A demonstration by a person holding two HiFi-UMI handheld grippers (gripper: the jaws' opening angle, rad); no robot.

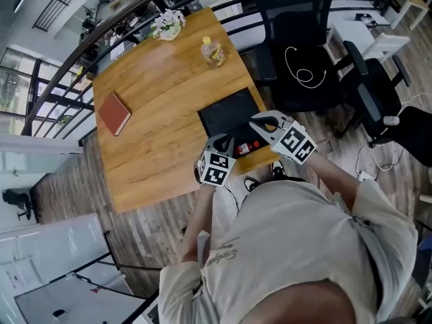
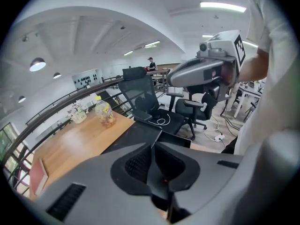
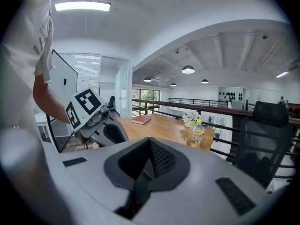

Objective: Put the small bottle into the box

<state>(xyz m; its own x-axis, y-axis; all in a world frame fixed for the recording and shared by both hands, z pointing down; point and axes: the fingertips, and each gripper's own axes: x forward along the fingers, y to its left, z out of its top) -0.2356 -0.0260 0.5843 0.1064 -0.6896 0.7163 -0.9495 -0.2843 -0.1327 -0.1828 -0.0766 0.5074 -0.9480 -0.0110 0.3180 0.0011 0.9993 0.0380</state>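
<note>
**Head view.** The left tongs [image 1: 226, 142] and right tongs [image 1: 255, 121] hang over the near edge of the wooden surface [image 1: 162, 113], either side of the black box [image 1: 229, 113]. A small red item [image 1: 247, 146] lies at the box's near end. Whether it is the task's bottle cannot be told. A yellow-capped drink bottle [image 1: 213, 51] stands at the far edge, well apart from the box.

**Left gripper view.** The tongs are pressed together and hold nothing.

**Right gripper view.** These tongs are likewise closed and empty.

**Progress.** If the red item is the bottle, placement appears done. Otherwise everything remains.
</note>
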